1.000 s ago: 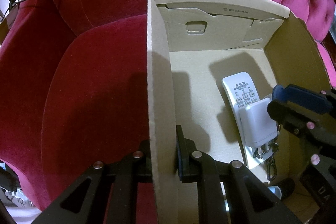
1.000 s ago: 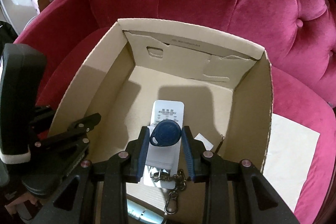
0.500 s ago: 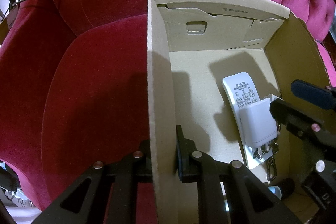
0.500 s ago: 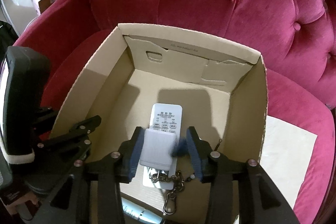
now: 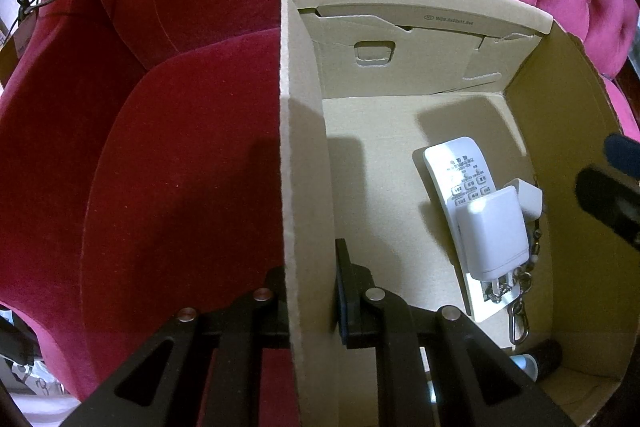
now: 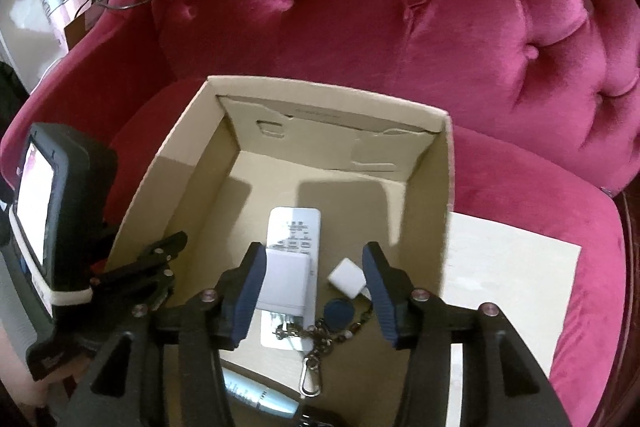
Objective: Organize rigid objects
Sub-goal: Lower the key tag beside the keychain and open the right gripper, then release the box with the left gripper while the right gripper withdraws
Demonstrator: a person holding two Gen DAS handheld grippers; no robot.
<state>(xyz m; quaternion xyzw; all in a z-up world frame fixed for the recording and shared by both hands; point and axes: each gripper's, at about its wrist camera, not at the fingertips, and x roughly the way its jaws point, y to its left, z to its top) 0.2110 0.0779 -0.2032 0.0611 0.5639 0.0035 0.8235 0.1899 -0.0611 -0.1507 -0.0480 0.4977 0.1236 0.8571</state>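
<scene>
Below spread blue pads of right gripper [image 6: 312, 295], jaws opening, nothing pinched: round blue key fob [image 6: 338, 311] on metal chain lies on floor of open brown cardboard box [image 6: 192, 163], beside white charger block [image 6: 285, 285] resting on flat white remote control [image 6: 294, 233].

Left gripper [image 5: 310, 303] pinches box's side wall.

Risk: chain snagging pad as gripper withdraws, dragging fob.

Left view hides fob, shows only chain [image 5: 520, 301]; right view shows fob plainly.

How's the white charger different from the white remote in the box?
The charger is a short, plain block with metal prongs; the remote is long, flat and printed with buttons. The charger lies on top of the remote, which lies on the box floor. Both are white.
</scene>
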